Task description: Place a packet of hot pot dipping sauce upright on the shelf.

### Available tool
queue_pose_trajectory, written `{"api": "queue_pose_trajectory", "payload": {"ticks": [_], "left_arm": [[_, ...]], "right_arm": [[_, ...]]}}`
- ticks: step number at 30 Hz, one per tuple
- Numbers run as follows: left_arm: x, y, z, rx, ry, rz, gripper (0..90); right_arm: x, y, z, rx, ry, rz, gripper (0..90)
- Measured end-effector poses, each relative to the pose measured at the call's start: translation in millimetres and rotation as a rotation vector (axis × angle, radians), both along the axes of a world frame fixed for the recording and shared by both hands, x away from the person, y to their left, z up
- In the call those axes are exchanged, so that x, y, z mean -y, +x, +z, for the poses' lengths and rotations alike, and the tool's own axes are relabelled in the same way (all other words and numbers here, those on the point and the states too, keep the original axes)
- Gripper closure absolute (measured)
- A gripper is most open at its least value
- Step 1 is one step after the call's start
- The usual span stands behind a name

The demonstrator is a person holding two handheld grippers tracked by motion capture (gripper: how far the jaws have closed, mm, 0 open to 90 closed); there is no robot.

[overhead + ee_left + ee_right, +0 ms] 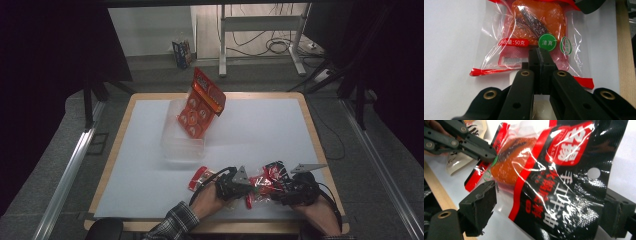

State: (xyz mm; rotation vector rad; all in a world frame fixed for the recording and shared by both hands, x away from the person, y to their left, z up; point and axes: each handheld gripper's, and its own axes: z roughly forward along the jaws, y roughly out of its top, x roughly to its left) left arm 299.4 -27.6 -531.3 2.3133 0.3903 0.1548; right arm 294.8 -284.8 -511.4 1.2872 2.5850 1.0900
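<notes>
The left gripper (540,58) is clamped on the bottom edge of a snack packet (536,27) near the table's (150,150) front edge, steadying it, while the right gripper (549,205) straddles its black end, jaws apart, apparently about to take it.

The packet (534,37) I'm working on is glossy plastic film, crinkled and throwing white glare, clear over the orange food and printed red and black elsewhere. My left gripper (540,58) is matt black plastic with brass-coloured rivets and ribbed pads (543,56). My right gripper (549,210) has the same dull black jaws, scuffed at the edges. The table (125,112) has a pale wood rim under a smooth, matt white sheet (260,135). The tub (182,142) looks like clear plastic. The sleeve (175,222) is checked cloth.
</notes>
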Motion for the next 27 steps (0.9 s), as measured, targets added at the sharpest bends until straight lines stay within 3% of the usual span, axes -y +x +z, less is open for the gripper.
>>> {"api": "queue_pose_trajectory", "payload": {"ticks": [2,6,8,14,18,21,25,27], "left_arm": [[0.3,-0.2,-0.8,0.001,0.006,0.000,90.0],[0.5,-0.4,-1.0,0.005,0.011,-0.002,90.0],[0.9,-0.7,-1.5,0.003,0.003,0.001,90.0],[1.3,-1.4,-1.9,0.007,0.001,0.004,90.0],[1.9,-4.0,-2.0,0.027,0.009,0.008,90.0],[1.9,-4.7,-2.2,0.034,0.011,0.008,90.0],[1.5,-3.6,-2.2,0.021,0.007,0.008,90.0],[1.2,-3.1,-2.2,0.017,0.004,0.006,90.0]], "right_arm": [[-1.5,1.0,1.9,0.012,0.015,-0.001,13.1],[-1.7,4.2,8.7,-0.014,0.168,0.014,21.0],[-8.5,6.1,9.2,-0.009,0.134,0.025,21.8],[-21.0,12.0,0.6,-0.060,0.059,0.035,24.1],[-20.0,19.8,-3.0,-0.106,0.080,0.034,31.8],[-19.2,25.2,-2.9,-0.131,0.093,0.047,31.0],[-19.2,29.5,-6.7,-0.183,0.174,0.069,32.2],[-21.6,29.4,-6.6,-0.193,0.187,0.077,36.9]]}}
